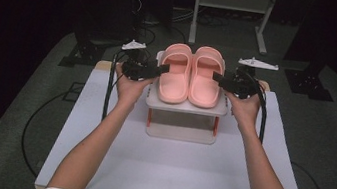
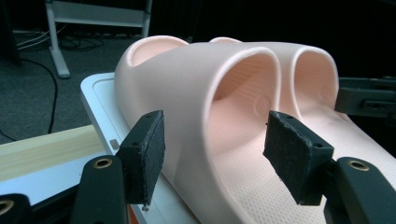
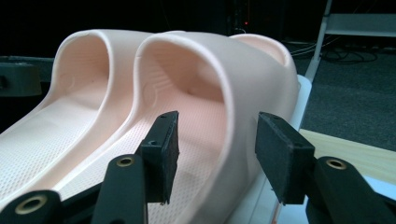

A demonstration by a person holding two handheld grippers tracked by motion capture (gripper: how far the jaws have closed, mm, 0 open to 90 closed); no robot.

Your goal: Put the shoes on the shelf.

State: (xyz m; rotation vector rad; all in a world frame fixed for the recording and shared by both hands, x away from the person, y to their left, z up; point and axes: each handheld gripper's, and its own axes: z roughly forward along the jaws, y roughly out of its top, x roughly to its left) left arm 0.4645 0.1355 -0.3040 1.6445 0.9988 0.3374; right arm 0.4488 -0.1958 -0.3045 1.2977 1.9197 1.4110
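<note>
Although both grippers sit right at the pair of pink slippers, neither one is squeezing anything. The left slipper (image 1: 175, 75) and the right slipper (image 1: 206, 78) lie side by side, touching, on the top shelf of a small white rack (image 1: 187, 106) that stands toward the twelve o'clock half of the white table (image 1: 170, 170).

The left gripper (image 1: 163, 67) comes in from nine o'clock. In the left gripper view its jaws stand roughly half open on either side of the outer wall of the left slipper (image 2: 187, 102). One pad (image 2: 152, 149) is outside the wall and the other pad (image 2: 292, 156) hangs over the footbed, with a gap on each side. The right gripper (image 1: 216, 76) mirrors this from three o'clock, and in the right gripper view it is likewise part open about the outer wall of the right slipper (image 3: 247, 84), with one pad (image 3: 166, 154) inside and nothing held.

These look like moulded foam slippers: probably light, springy and matte, so not very slippery. They should stand a firm pinch without damage. The side wall where the strap meets the sole is likely the best hold, being thick and fairly stiff. The strap's arch would flex and let the slipper swing. A grip near the middle should keep each one level when lifted.
</note>
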